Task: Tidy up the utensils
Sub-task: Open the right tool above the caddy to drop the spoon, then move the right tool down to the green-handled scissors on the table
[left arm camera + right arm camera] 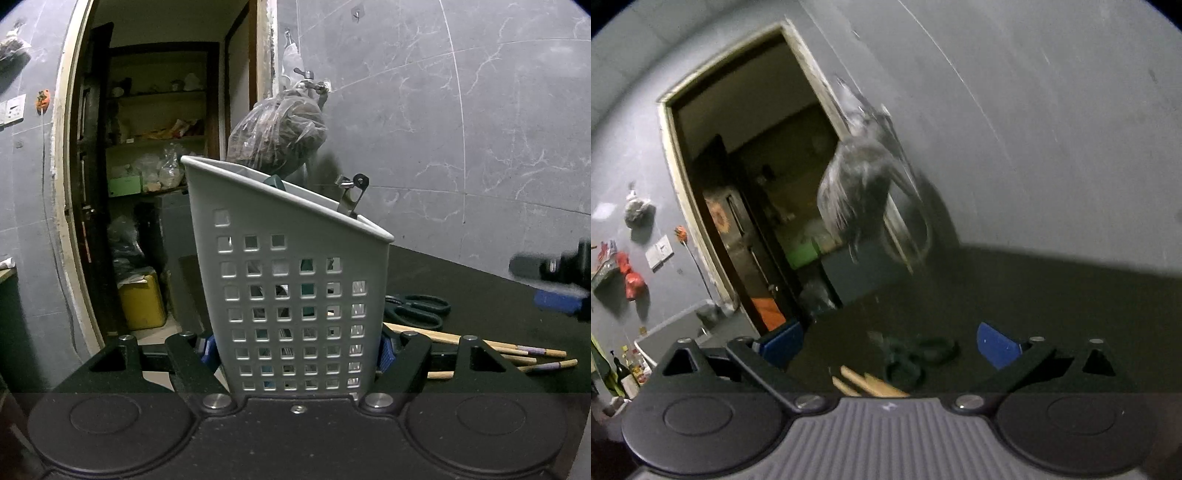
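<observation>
Holder: a grey plastic utensil holder (295, 295) with square holes and a slanted rim is standing upright on the dark counter.
Inside it: a metal tool (351, 195) with a black round end is poking above the low side of the rim; a teal piece (275, 182) is peeking out near the middle.
Scissors: dark-handled scissors (417, 310) are lying flat just right of the holder.
Chopsticks: wooden chopsticks (517, 350) are lying in a loose bunch just in front of the scissors.

Colours on my feed right now

I've got a pale grey caddy (295, 295) with square-hole grid, dark green scissors (417, 310), tan chopsticks (517, 350) with purple bands, black counter (480, 295), grey marbled wall (443, 129).
</observation>
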The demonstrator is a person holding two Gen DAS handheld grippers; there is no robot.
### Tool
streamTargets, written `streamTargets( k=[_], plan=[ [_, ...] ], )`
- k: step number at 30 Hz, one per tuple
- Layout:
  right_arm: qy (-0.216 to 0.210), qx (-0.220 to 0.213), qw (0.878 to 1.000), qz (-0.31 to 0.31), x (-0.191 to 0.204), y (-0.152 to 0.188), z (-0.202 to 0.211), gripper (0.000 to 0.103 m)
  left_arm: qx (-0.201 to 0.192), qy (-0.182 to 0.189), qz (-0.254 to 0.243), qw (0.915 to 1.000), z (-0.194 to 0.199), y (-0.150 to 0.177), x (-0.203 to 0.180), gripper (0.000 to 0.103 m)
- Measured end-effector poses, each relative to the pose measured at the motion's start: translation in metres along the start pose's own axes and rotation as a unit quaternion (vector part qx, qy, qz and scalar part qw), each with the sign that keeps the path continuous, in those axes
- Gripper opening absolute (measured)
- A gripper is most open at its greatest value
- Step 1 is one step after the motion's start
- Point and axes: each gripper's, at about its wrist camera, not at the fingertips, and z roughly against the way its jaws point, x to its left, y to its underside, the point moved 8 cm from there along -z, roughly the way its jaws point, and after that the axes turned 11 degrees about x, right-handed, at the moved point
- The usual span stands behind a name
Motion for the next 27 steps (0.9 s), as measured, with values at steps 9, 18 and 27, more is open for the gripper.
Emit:
streamTargets(
  k=[9,18,27],
  plan=[
    [0.000,0.052,0.998,0.036,0.007,0.043,-0.004,0.103,0.000,-0.004,-0.003,1.0000,0.002,-0.003,-0.005,0.077],
    [0.024,0.065,0.995,0.075,0.015,0.050,0.005,0.103,0.000,-0.006,-0.003,1.0000,0.002,-0.004,-0.006,0.077],
    [0.067,0.056,0.992,0.086,0.001,0.040,0.014,0.103,-0.003,0.001,-0.005,1.0000,-0.001,-0.005,-0.003,0.077]
  ],
)
